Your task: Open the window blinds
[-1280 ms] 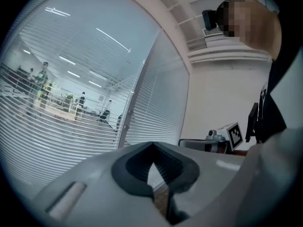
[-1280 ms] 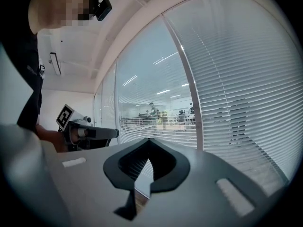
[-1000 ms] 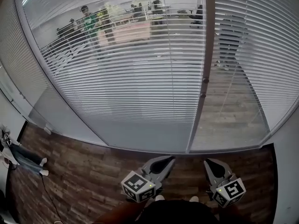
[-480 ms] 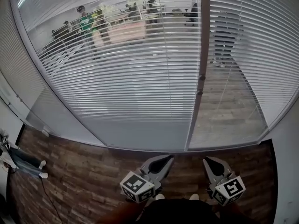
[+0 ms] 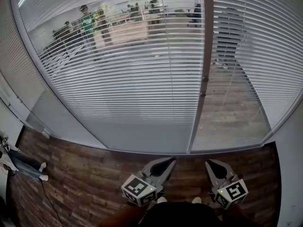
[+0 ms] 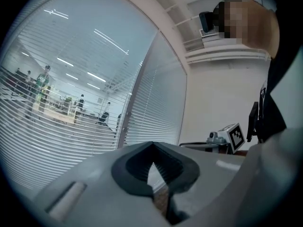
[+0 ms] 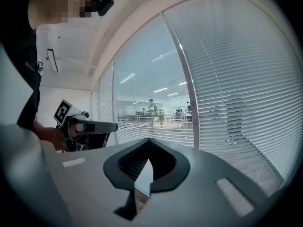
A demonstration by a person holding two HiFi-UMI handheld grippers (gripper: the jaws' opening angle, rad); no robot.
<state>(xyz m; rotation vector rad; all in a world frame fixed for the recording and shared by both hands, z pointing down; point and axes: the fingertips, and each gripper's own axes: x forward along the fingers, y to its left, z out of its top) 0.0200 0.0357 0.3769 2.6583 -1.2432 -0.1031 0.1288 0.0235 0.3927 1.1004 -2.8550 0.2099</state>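
I hold both tongs low in front of me, above the wooden floor (image 5: pixel 80 174) and well short of the glass. My left gripper (image 5: pixel 168 161) is clenched, its tips meeting with nothing between them, and my right gripper (image 5: pixel 211 163) is clenched and empty too. The window blinds (image 5: pixel 142 89) hang ahead, lowered across the glass almost to its bottom edge, their slats angled enough that people (image 5: pixel 87 20) in the office beyond show through. A vertical frame post (image 5: pixel 204 70) splits the blinds into two panels.
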